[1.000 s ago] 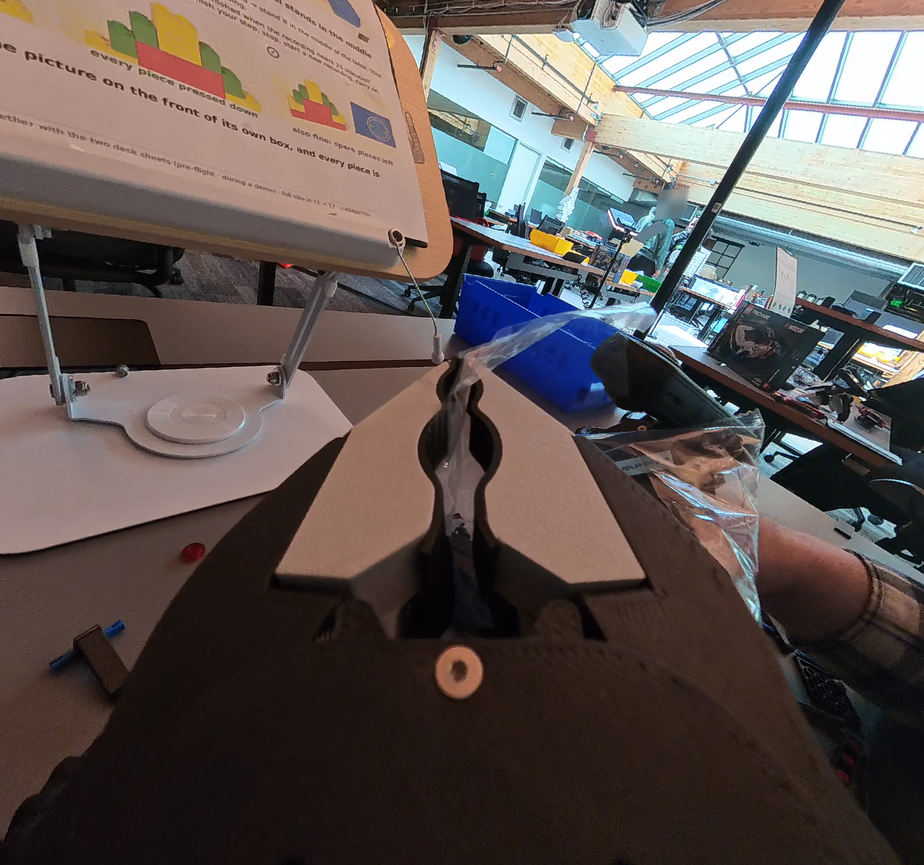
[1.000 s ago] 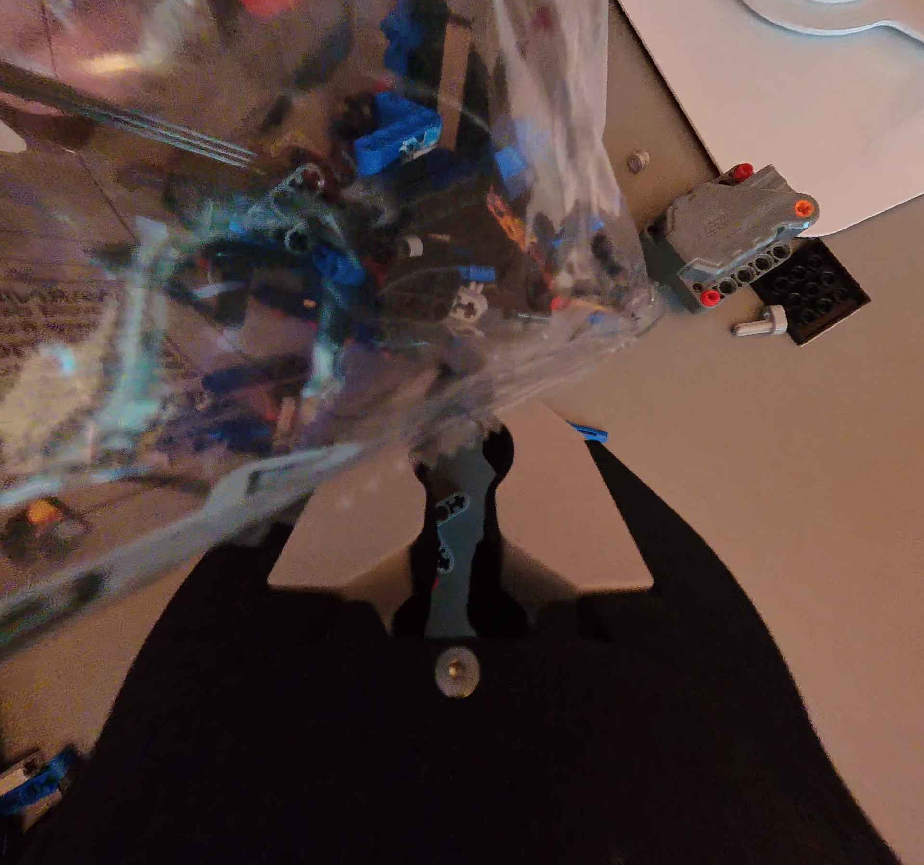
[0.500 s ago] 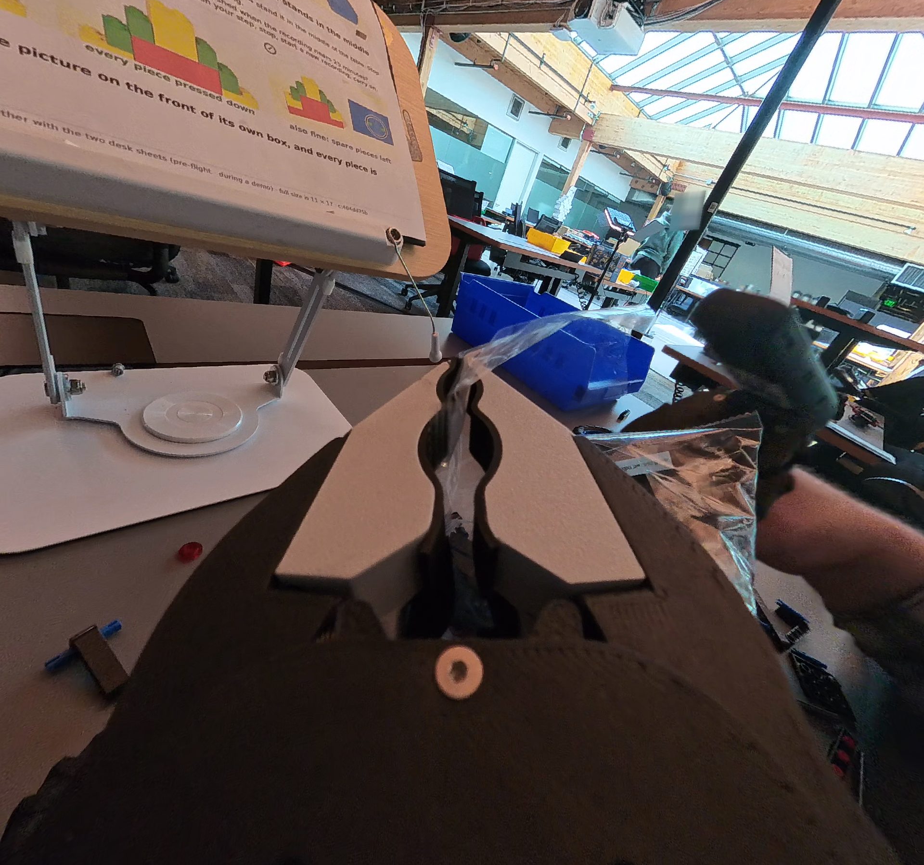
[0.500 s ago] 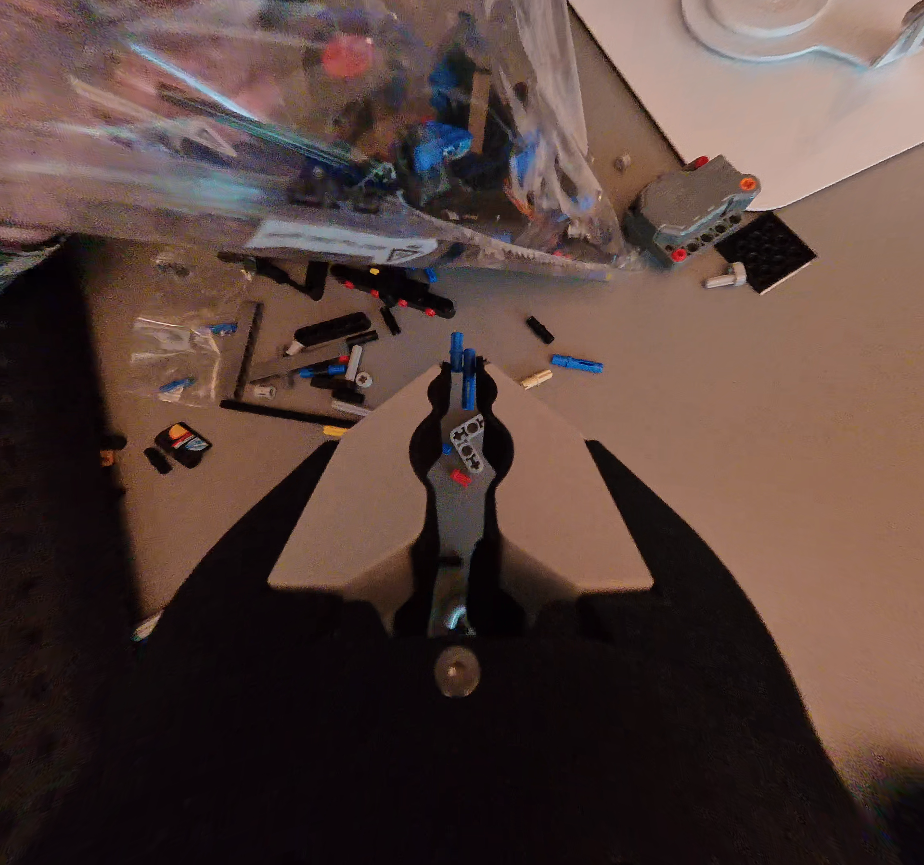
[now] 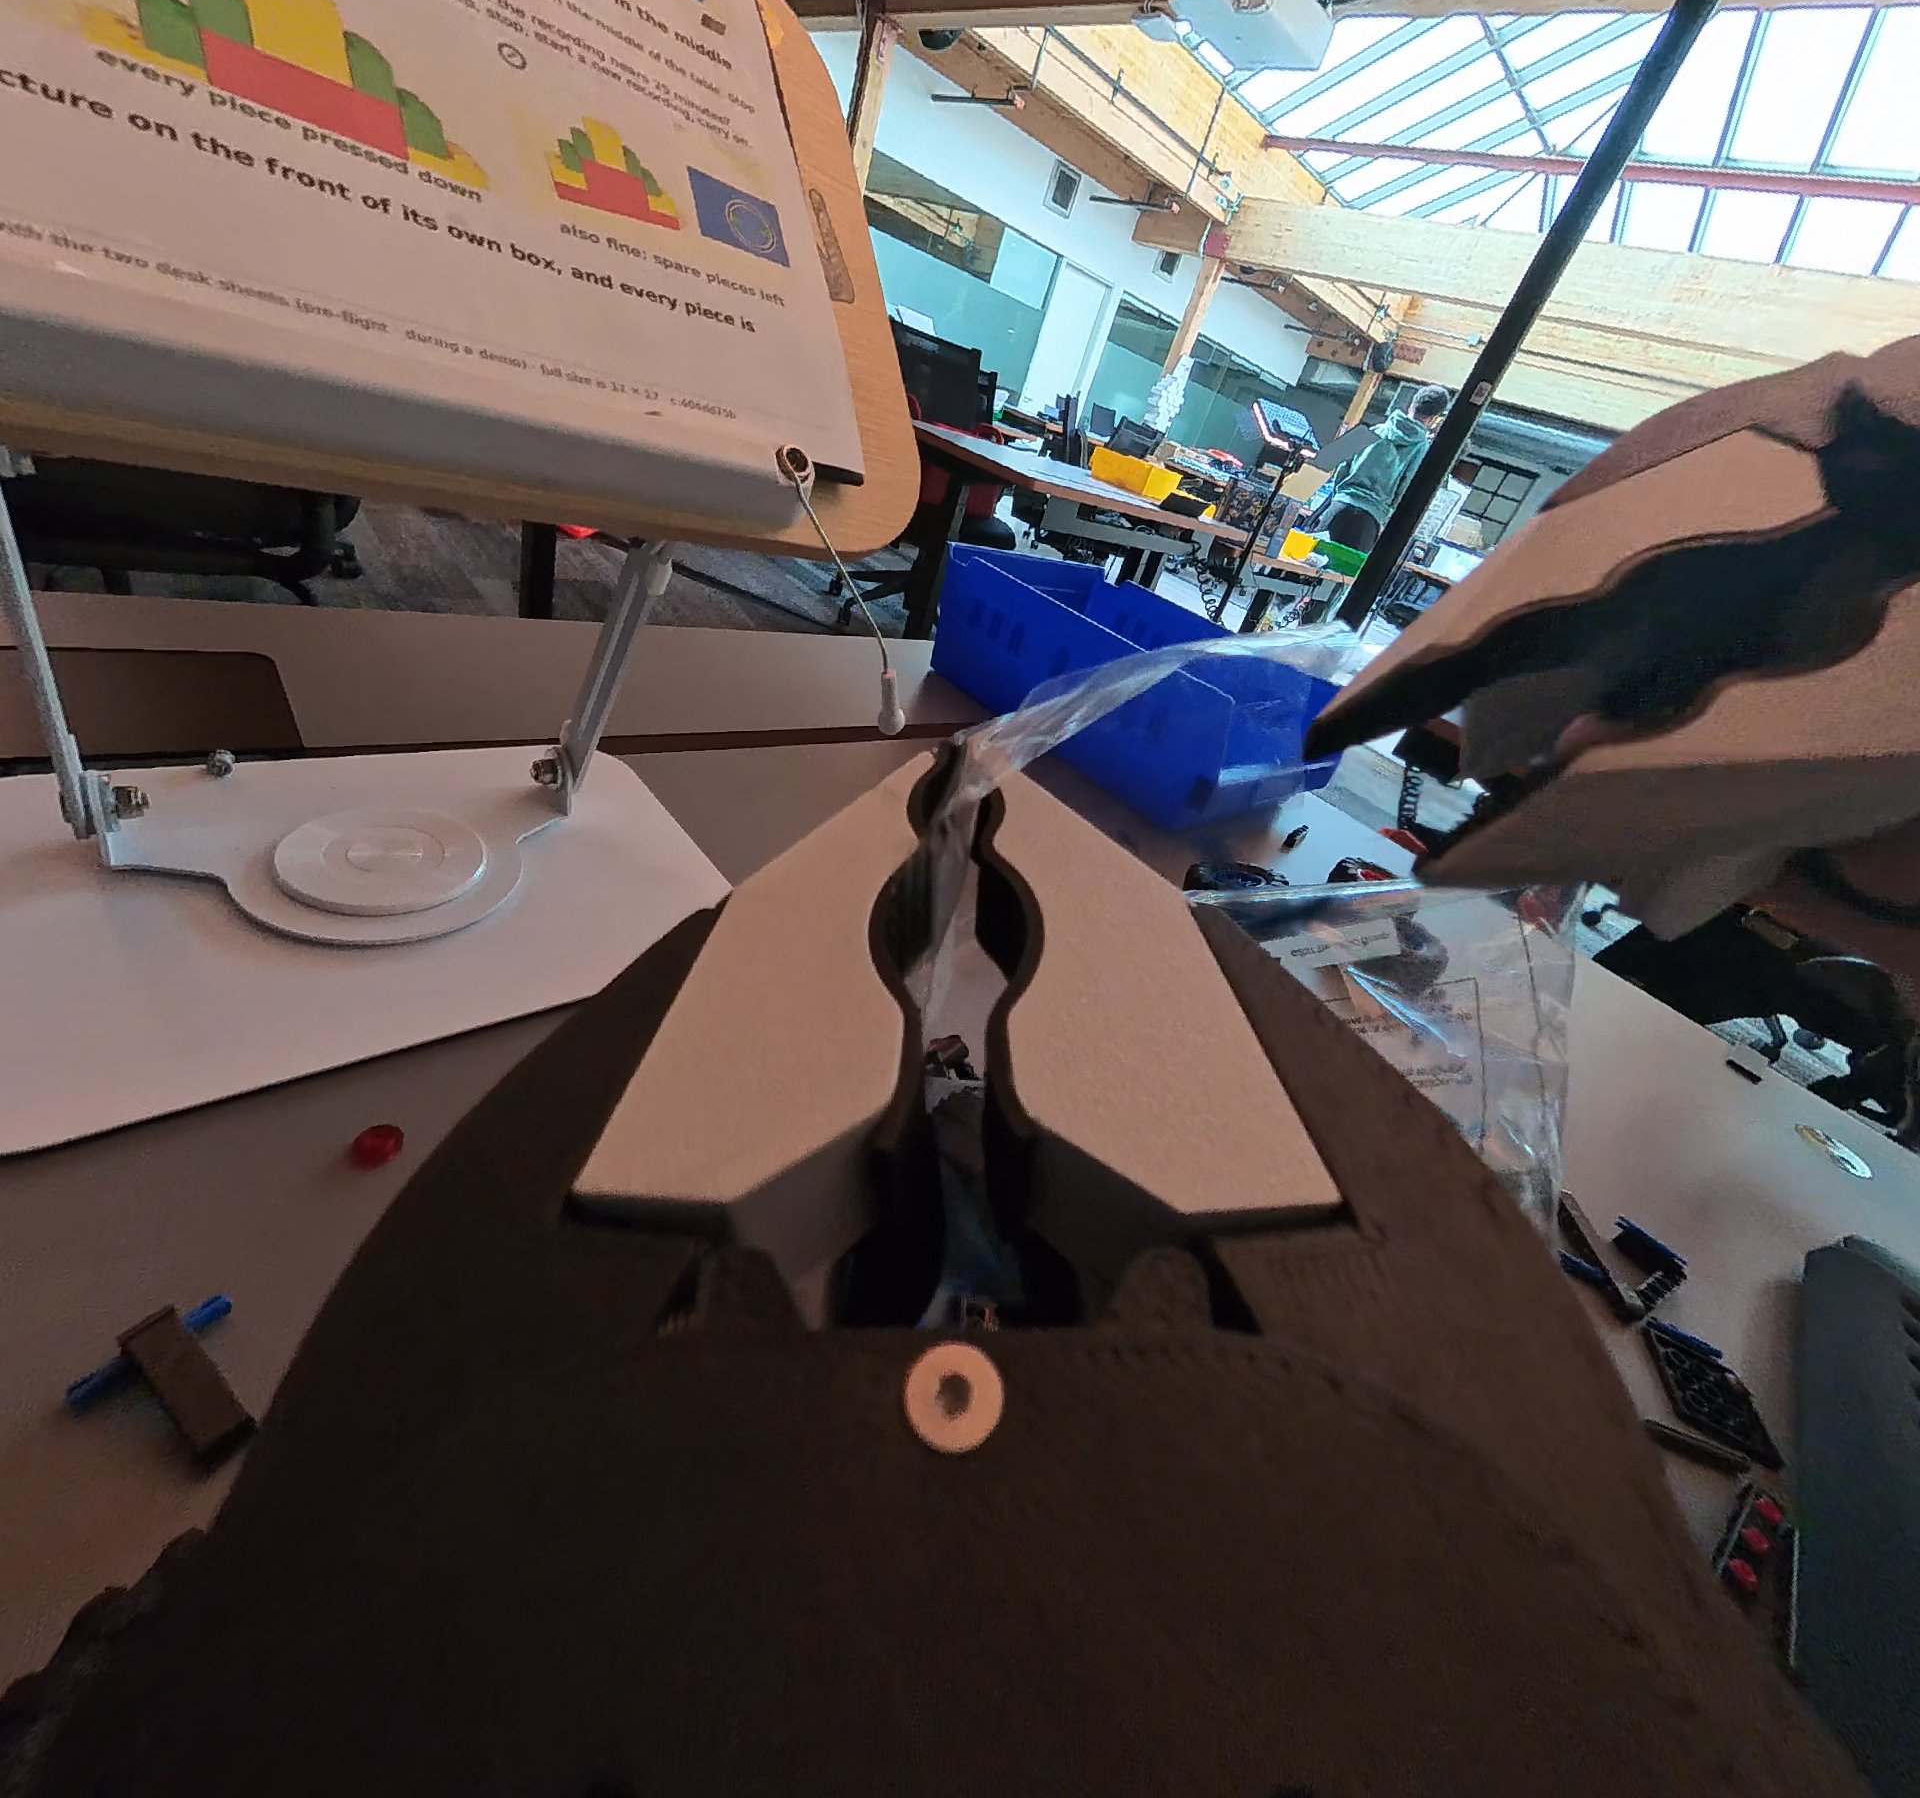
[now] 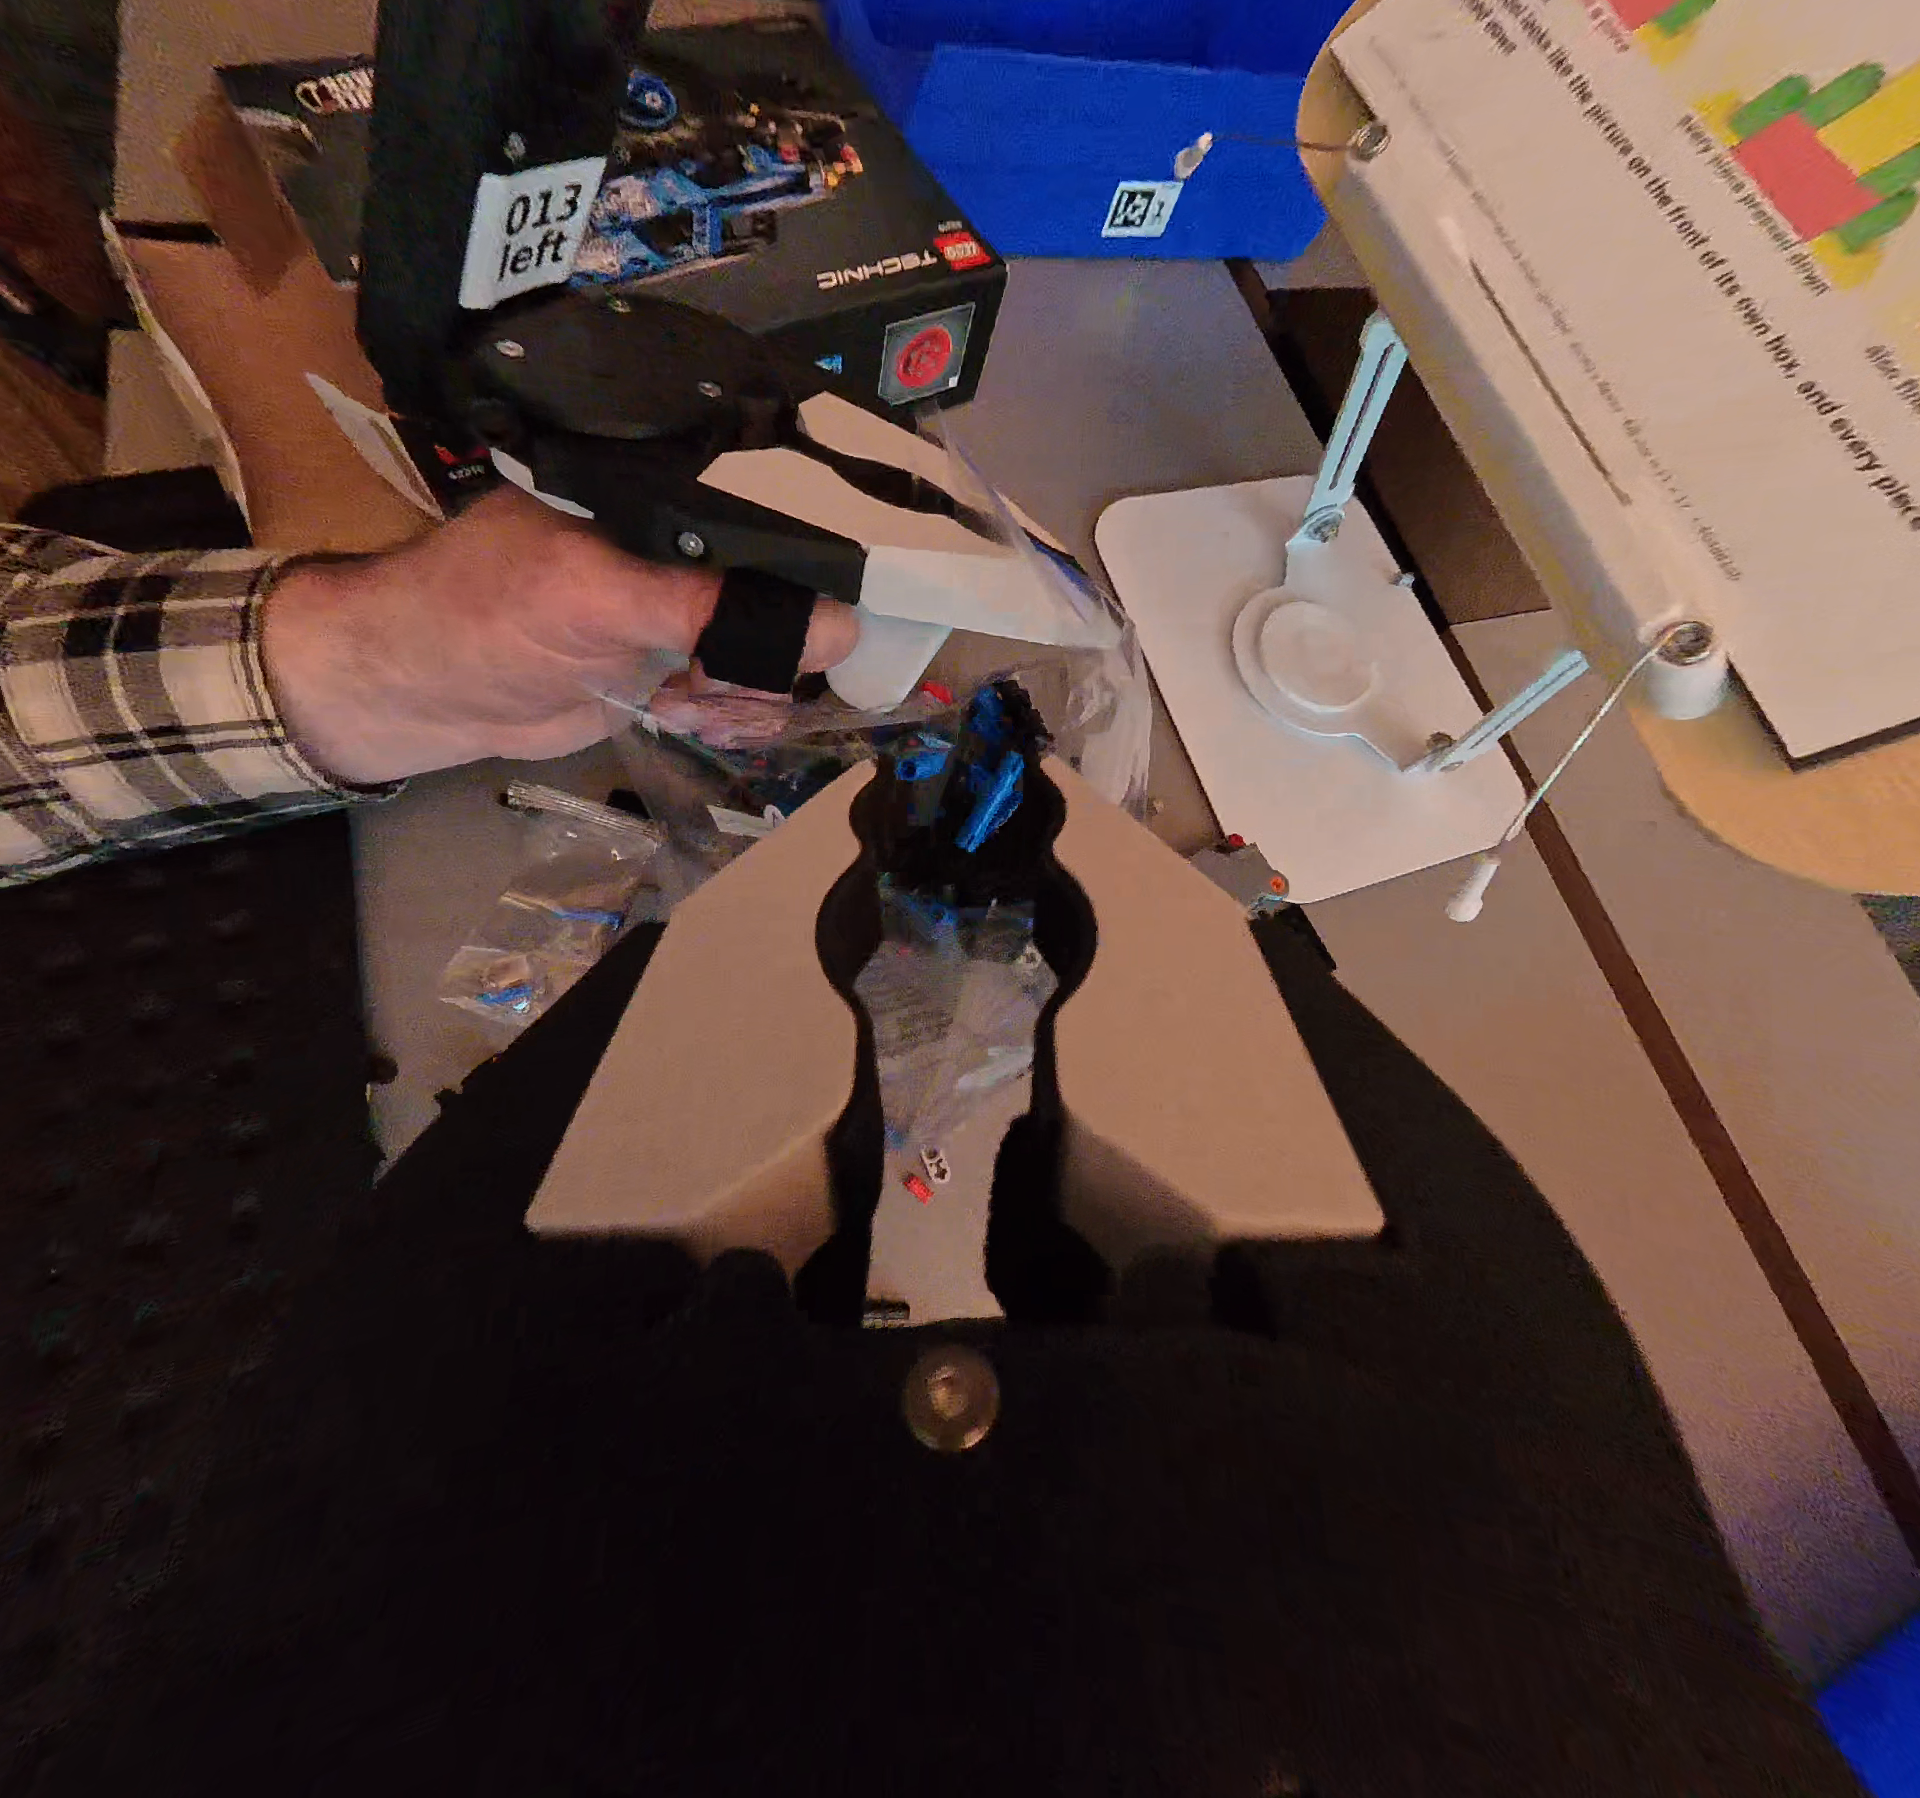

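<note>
Ahead of my left gripper's fingers, the instruction sheet runs off the top and left edges. The clear plastic bag hides the right gripper's fingertip gap, so I cannot tell its closure. The small building pieces inside are too blurred to identify.

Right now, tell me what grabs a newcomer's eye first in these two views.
The clear plastic bag pinched in the shut left gripper, its loose end hanging to the right with small parts inside. Behind it, a tilted board with a printed sheet looms upper left, and a blue bin sits mid-table. The right gripper hovers close at right.
</note>
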`<state>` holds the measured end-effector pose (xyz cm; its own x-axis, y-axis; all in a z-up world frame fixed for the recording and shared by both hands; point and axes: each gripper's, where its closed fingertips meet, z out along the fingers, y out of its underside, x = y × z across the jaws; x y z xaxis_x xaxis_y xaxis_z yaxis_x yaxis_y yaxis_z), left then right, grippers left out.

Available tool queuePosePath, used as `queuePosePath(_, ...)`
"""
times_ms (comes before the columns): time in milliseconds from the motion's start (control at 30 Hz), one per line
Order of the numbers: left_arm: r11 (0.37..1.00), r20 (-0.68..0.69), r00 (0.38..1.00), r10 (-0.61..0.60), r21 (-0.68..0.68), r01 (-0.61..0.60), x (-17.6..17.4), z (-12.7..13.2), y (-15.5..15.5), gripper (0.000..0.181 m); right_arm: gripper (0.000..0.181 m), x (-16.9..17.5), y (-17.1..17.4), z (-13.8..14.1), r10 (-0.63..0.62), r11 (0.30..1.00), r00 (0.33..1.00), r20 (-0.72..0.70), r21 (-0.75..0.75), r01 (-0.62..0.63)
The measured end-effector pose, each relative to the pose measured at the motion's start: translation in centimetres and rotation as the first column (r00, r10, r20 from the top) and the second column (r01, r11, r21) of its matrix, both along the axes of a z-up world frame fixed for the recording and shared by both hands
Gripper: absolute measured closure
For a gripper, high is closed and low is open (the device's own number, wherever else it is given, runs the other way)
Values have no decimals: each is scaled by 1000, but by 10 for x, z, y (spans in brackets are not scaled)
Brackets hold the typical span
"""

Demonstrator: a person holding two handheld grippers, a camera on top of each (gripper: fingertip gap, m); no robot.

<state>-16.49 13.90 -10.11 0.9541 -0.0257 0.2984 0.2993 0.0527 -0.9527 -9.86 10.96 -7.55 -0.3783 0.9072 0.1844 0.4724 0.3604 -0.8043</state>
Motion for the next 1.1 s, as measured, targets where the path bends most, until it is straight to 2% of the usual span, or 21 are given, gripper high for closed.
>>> queuePosePath(67,1000,-1,1000,-1,0,1,0,0,0,181,157,-2,0,-5,1,1000,1000,-4,-15,-1)
queuePosePath(133,1000,-4,1000,-1,-1,1,0,1,1,181,162,5,9,3,-15,998,997,-78,-62,11)
queuePosePath(200,1000,-5,1000,3,-2,-3,-1,1,2,181,165,16,32,10,-75,989,988,-135,-140,56)
queuePosePath(267,1000,-5,1000,16,-4,-16,-3,0,1,181,169,23,64,3,-151,973,978,-143,-198,122)
queuePosePath(367,999,3,999,34,-4,-34,-8,-1,0,181,161,22,93,-49,-192,950,981,-5,-253,184)
queuePosePath(500,999,4,999,40,-4,-40,-10,-1,-1,181,157,8,99,-132,-147,980,971,189,-104,169)
queuePosePath(567,999,4,999,38,-4,-38,-9,-2,-1,181,159,1,96,-150,-112,988,967,228,-82,134)
queuePosePath(733,1000,3,1000,26,-4,-26,-7,-1,0,181,165,-5,101,-170,-73,996,951,301,-25,85)
queuePosePath(867,1000,1,1000,17,-6,-17,-5,-1,1,181,167,-1,96,-175,-7,993,947,320,-107,43)
queuePosePath(1000,1000,-2,1000,13,-10,-13,-4,-2,2,181,167,7,92,-175,35,992,942,334,-128,9)
queuePosePath(1100,1000,2,1000,14,-10,-13,-4,-2,1,181,163,-2,87,-164,39,992,960,276,-128,-3)
